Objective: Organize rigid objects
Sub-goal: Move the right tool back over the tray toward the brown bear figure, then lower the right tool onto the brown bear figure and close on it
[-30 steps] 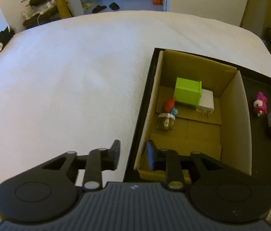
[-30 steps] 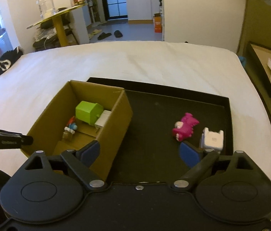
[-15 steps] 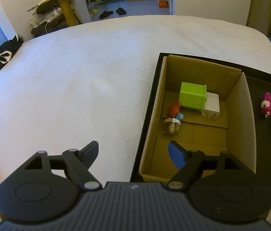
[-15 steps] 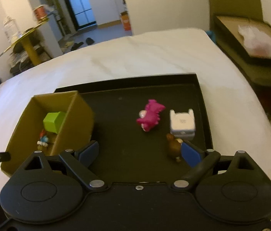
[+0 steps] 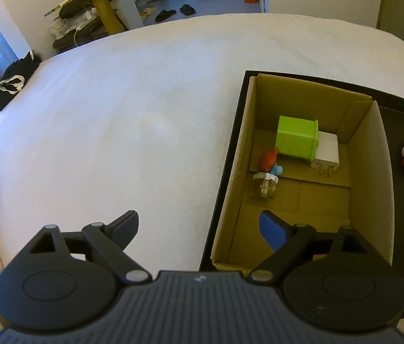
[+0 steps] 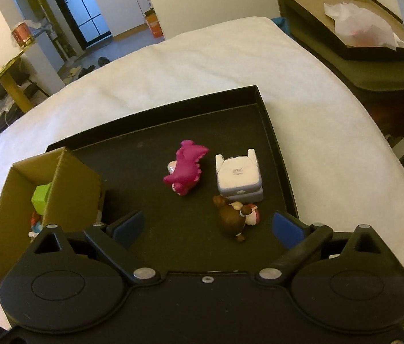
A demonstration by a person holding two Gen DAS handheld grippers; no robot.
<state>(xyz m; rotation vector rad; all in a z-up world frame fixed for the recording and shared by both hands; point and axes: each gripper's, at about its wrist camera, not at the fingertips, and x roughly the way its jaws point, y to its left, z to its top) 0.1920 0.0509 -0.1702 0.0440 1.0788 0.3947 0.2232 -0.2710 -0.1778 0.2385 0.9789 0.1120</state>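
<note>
Brown figurine lying on its side in the black tray, touching the white cube toy at its 12 o'clock, pink dinosaur at 11. Right tongs hovering spread wide, empty, straddling the figurine; left tongs also released, hanging over the cardboard box rim. Only the left view is showing the box contents: green cube, white plug, red-blue figure.

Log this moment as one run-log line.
left gripper open, empty, beside cardboard box | right gripper open above brown figure | pink toy, white cube on black tray
</note>
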